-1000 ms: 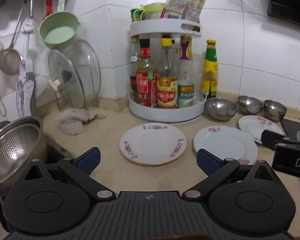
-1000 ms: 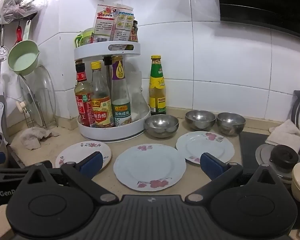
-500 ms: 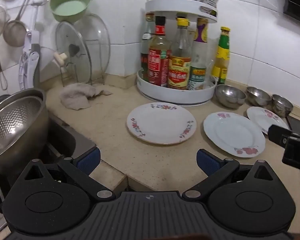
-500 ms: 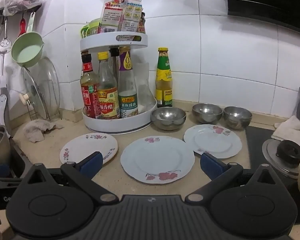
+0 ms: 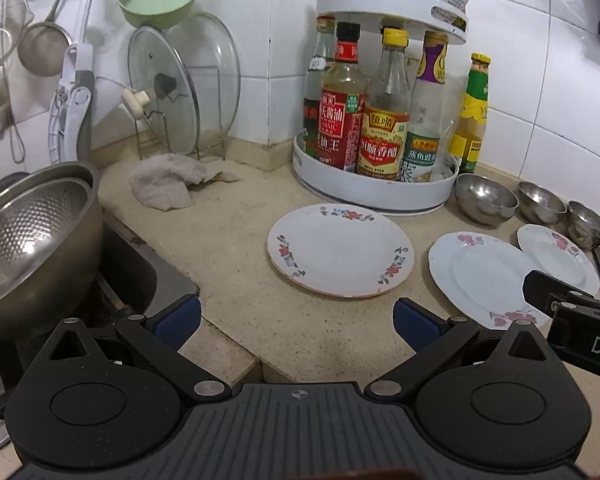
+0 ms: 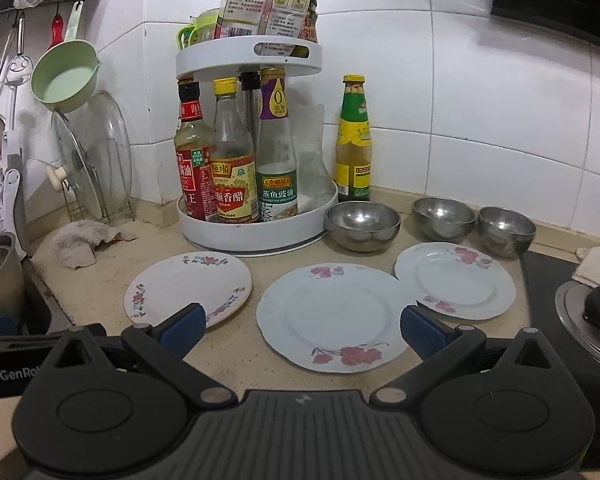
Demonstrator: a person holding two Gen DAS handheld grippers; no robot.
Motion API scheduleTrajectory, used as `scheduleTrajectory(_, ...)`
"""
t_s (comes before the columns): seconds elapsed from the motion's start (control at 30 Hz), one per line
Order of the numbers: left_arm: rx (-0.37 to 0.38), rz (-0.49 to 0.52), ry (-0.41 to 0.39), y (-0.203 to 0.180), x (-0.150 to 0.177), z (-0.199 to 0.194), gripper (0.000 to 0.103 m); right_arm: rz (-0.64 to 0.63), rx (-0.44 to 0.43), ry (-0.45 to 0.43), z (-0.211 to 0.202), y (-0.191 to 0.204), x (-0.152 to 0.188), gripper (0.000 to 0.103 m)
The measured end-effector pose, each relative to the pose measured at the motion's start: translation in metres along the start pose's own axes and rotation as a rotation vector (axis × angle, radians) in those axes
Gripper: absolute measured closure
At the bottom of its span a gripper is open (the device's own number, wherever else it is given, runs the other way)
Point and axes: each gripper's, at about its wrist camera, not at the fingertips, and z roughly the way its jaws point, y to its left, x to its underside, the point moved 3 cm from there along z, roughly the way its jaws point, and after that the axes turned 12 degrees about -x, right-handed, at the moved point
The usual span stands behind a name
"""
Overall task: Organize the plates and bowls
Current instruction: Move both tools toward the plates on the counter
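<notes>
Right wrist view: three plates (image 6: 332, 316) lay on the worktop (image 6: 260, 248).
Both grippers' jaws were wide open, holding nothing.

Bare table (image 5: 236, 248) lies open between the sink (image 5: 140, 280) and the left plate (image 5: 340, 250). Behind the plates, the bottle rack (image 6: 256, 236) and three steel bowls (image 6: 362, 224) block the wall side.

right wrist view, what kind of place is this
Most likely a home kitchen counter: a white two-tier turntable rack of sauce bottles stands against the tiled wall, glass pot lids sit in a wire stand, and three floral white plates and three small steel bowls lie on the beige worktop.
</notes>
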Motion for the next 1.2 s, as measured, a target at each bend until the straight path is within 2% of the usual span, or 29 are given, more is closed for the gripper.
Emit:
scheduleTrajectory(0.3, -0.001, 0.021, 0.026, -0.008, 0.004, 0.009, 0.0, 0.007, -0.01, 0.039, 0.013, -0.004, 0.002, 0.001)
scheduleTrajectory(1.2, -0.017, 0.022, 0.027, -0.008, -0.006, 0.022, 0.0, 0.01, -0.017, 0.063, 0.027, -0.008, -0.001, 0.001)
